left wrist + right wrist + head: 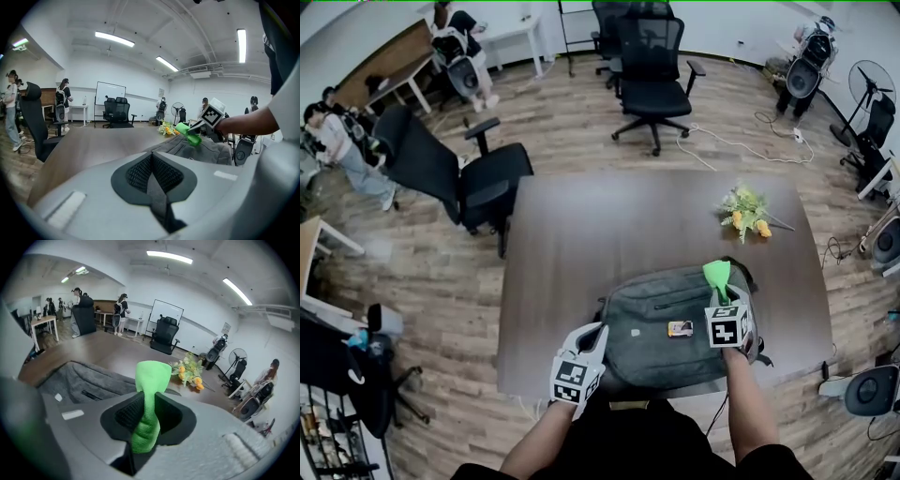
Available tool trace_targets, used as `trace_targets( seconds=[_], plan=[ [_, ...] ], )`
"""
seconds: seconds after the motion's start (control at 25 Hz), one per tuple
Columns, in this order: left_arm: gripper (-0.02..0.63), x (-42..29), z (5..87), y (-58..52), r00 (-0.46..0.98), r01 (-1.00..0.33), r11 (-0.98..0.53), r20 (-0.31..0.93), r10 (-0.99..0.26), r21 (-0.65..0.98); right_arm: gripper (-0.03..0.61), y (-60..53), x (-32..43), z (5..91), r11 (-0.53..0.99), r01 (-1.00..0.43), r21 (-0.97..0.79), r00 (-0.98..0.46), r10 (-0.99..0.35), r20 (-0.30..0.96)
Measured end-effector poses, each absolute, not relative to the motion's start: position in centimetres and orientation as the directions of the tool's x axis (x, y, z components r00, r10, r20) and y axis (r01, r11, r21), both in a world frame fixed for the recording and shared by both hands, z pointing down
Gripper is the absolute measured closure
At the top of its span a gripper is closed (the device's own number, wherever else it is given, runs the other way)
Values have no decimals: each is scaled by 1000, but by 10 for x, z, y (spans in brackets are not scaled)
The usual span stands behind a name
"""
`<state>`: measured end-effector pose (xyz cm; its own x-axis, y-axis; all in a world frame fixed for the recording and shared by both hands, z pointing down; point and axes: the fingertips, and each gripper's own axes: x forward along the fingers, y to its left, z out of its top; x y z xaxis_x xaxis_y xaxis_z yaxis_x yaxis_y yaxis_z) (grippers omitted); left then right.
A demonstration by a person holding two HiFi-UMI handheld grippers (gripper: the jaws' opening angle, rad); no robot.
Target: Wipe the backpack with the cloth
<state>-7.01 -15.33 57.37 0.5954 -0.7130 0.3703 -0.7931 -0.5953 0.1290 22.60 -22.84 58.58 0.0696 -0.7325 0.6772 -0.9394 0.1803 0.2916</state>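
Observation:
A grey backpack (666, 323) lies flat at the near edge of the dark table (581, 244), with a small yellow tag on its front. My right gripper (721, 291) hovers over the backpack's right end, shut on a bright green cloth (717, 275) that sticks out past its jaws (151, 376). My left gripper (598, 330) sits at the backpack's left end, jaws pressed together with nothing between them. In the left gripper view the backpack (201, 147) and green cloth (188, 131) show ahead to the right.
A bunch of yellow flowers (746, 214) lies on the table's far right. Black office chairs (455, 178) (652, 70) stand left of and beyond the table. People stand at desks far left. A fan (872, 84) and cables are at the right.

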Motion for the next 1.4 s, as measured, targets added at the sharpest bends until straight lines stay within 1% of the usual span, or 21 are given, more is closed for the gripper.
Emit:
trace_targets(
  seconds=[0.12, 0.4, 0.68, 0.84, 0.96, 1.12, 1.4],
  plan=[
    [595, -79, 575, -156, 575, -808, -577, 374, -727, 120, 505, -217, 186, 591, 217, -959, 183, -35, -729, 683],
    [595, -94, 578, -150, 547, -826, -553, 392, -739, 110, 505, -189, 111, 607, 316, -947, 58, -188, -692, 697],
    [595, -106, 593, -137, 532, -834, -541, 432, -729, 114, 505, -156, 23, 630, 447, -889, -102, -375, -582, 722],
    [595, -106, 598, -128, 547, -822, -556, 449, -706, 128, 505, -140, -14, 639, 487, -856, -170, -445, -529, 722],
    [595, -108, 603, -123, 542, -824, -554, 459, -704, 124, 505, -133, -27, 648, 504, -844, -184, -459, -501, 734],
    [595, -112, 607, -118, 533, -828, -548, 469, -704, 119, 505, -131, -26, 658, 513, -844, -155, -438, -493, 752],
    [595, -111, 614, -113, 541, -819, -561, 482, -689, 118, 506, -137, 15, 660, 459, -885, -78, -338, -519, 785]
  ],
)
